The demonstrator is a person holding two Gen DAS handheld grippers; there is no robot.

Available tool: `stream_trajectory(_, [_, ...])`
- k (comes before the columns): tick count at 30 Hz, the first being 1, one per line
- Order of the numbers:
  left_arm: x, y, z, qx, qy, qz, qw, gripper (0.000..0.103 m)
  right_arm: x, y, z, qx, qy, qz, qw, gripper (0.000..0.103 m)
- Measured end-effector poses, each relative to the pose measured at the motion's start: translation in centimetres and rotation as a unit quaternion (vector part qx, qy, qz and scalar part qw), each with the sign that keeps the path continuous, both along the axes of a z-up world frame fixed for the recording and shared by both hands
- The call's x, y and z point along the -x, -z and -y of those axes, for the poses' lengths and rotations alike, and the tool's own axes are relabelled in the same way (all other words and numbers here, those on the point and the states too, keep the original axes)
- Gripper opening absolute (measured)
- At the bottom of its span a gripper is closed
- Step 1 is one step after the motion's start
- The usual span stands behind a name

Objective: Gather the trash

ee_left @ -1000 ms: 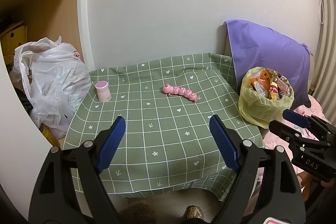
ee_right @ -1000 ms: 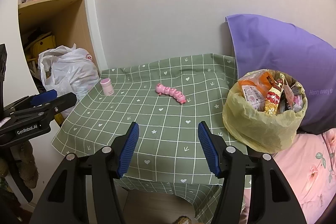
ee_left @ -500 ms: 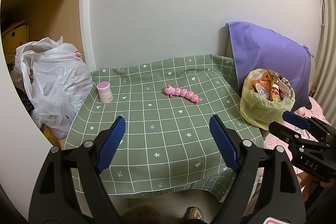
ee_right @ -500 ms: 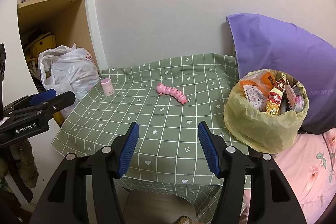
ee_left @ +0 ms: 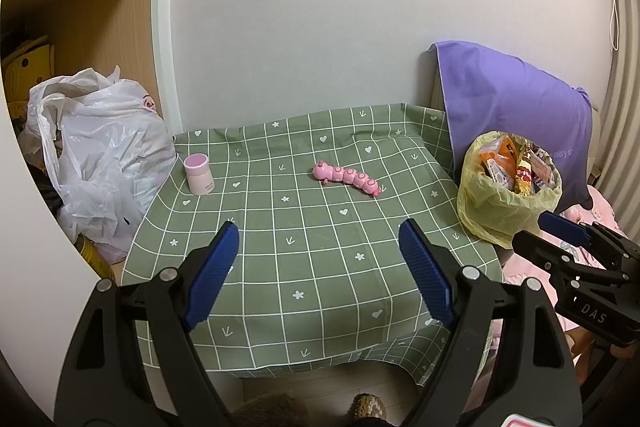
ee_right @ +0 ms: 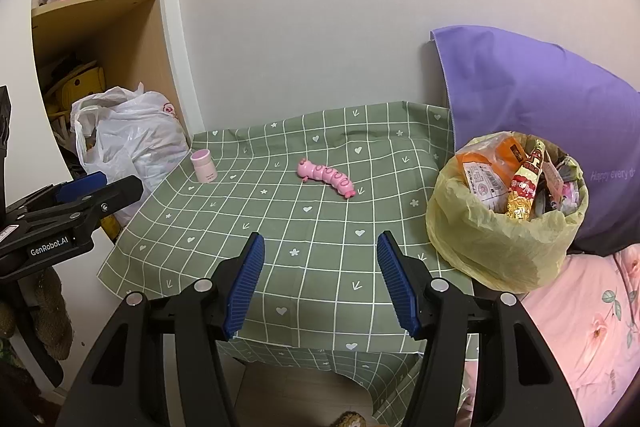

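Little has shifted since the earlier frame: your left gripper (ee_left: 318, 269) and right gripper (ee_right: 320, 285) have only drifted slightly, both empty with fingers wide apart above the near edge of the green tablecloth (ee_left: 320, 267). You find the yellow trash bag (ee_right: 504, 227) at the right of both frames, just beside the cloth's right edge and stuffed with wrappers to its rim. Judge it light, soft and crinkly with slick film, so pinch the rolled rim at bunched plastic, not the loose wrappers, which would probably slip out.
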State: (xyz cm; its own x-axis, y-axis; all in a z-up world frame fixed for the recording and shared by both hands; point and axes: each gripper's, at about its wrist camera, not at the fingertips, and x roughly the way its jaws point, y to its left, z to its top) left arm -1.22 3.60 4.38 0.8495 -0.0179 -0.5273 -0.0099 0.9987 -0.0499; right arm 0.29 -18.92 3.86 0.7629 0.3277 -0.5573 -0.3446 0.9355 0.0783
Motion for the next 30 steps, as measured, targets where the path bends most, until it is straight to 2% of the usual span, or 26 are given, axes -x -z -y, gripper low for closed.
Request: stream_trajectory(30, [0.54, -0.16, 0.92, 0.0, -0.002, 0.001, 1.0, 0.078, 0.37, -0.07, 0.35, -0.001, 0.002, 0.003, 1.0, 0.055])
